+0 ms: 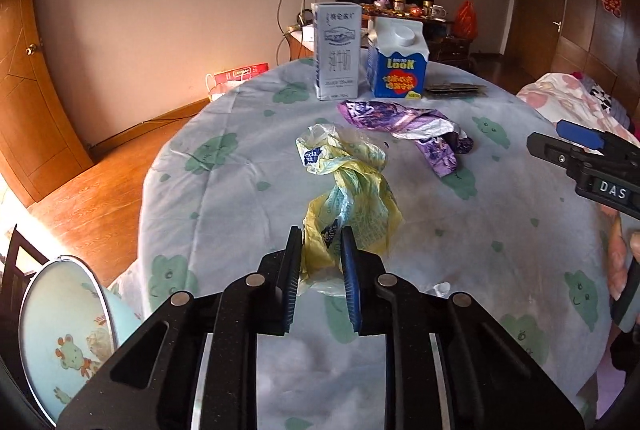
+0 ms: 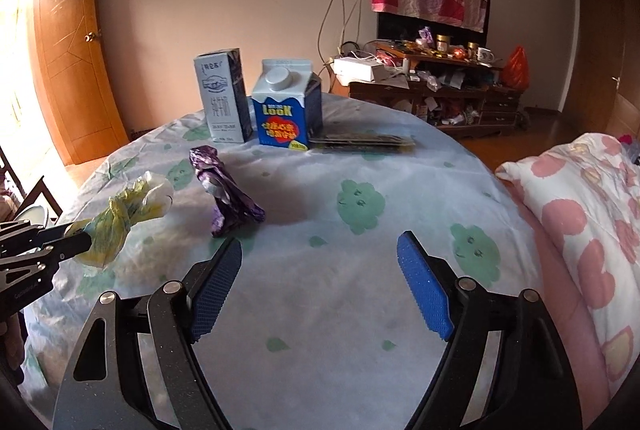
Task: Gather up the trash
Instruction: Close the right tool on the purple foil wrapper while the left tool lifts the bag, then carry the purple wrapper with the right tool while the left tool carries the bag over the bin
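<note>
A crumpled yellow plastic bag (image 1: 352,190) lies on the round table; my left gripper (image 1: 321,240) is shut on its near end. It also shows in the right wrist view (image 2: 120,214), where the left gripper (image 2: 78,236) pinches it at the left edge. A crumpled purple wrapper (image 1: 416,130) lies beyond it, also seen in the right wrist view (image 2: 224,190). A grey-white milk carton (image 1: 336,50) and a blue LOOK carton (image 1: 398,60) stand at the far side. My right gripper (image 2: 320,250) is open and empty above the cloth.
The table has a pale cloth with green prints (image 2: 360,202). Flat dark packets (image 2: 368,141) lie beside the LOOK carton (image 2: 286,110). A light blue basin (image 1: 60,326) stands low at the left. A pink floral quilt (image 2: 580,214) borders the right. A cluttered cabinet (image 2: 432,86) stands behind.
</note>
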